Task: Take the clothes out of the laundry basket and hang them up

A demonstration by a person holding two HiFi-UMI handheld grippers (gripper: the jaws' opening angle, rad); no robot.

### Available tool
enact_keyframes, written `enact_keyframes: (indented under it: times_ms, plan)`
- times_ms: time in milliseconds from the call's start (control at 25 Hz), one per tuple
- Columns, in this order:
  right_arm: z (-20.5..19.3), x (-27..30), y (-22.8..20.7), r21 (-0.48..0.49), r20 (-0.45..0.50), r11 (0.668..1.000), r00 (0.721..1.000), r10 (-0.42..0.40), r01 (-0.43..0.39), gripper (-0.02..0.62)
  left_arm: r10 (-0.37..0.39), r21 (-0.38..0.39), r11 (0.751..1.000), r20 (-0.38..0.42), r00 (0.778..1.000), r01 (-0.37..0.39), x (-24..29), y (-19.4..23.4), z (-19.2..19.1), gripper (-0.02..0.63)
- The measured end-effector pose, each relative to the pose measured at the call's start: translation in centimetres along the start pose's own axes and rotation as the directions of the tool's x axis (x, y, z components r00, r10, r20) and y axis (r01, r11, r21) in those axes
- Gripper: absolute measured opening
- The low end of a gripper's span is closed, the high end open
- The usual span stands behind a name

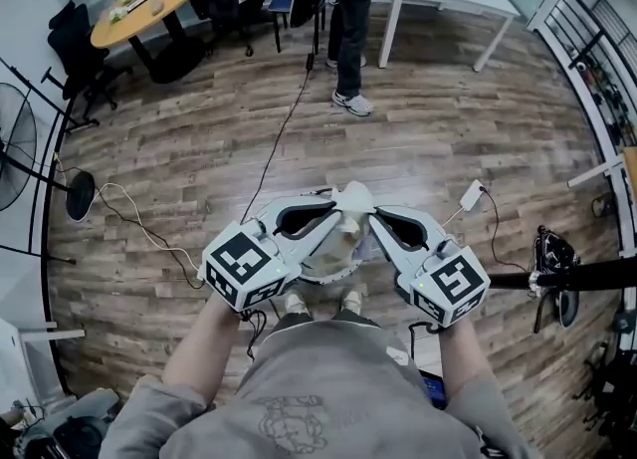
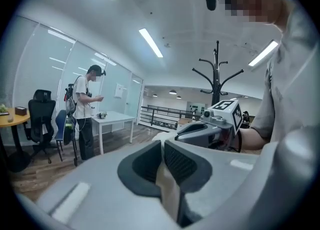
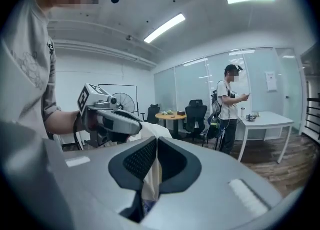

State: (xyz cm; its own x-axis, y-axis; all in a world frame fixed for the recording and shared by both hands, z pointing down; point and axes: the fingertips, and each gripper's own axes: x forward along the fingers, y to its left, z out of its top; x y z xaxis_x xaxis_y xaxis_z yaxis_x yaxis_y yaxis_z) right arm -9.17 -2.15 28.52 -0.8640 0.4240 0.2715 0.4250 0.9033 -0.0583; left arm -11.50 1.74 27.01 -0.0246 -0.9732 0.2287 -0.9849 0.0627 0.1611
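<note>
Pale garment (image 1: 350,206) is held between both grippers, above the wooden floor (image 1: 199,148) and just in front of the person's shoes (image 1: 295,302). The left gripper (image 2: 163,146) has its fingers closed on one edge of the cloth. The right gripper (image 3: 155,144) has its fingers closed on another edge. The fabric hangs down between each pair of fingers. The two gripper tips are near each other.

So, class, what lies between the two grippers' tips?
A pale garment, clamped by the left gripper and the right gripper, spans the gap in the head view.
</note>
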Motion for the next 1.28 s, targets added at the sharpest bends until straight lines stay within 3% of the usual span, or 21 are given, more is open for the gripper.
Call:
enact_keyframes:
  times_ms: [240, 520, 1280]
  plan:
    - [3.1, -2.4, 0.3, 0.023, 0.074, 0.999, 0.997, -0.033, 0.032, 0.040, -0.024, 0.021, 1.000, 0.072, 0.997, 0.022, -0.4, -1.7, 3.3, 0.025]
    - [4.9, -3.8, -0.6, 0.059, 0.144, 0.994, 0.984, -0.102, 0.095, 0.037, -0.054, 0.032, 0.998, 0.091, 0.994, 0.051, 0.6, -2.0, 4.5, 0.025]
    - [1.7, -11.8, -6.2, 0.084, 0.115, 0.975, 0.970, -0.216, 0.207, 0.038, -0.126, 0.083, 0.989, 0.047, 0.991, 0.122, 9.8, -7.1, 4.7, 0.026]
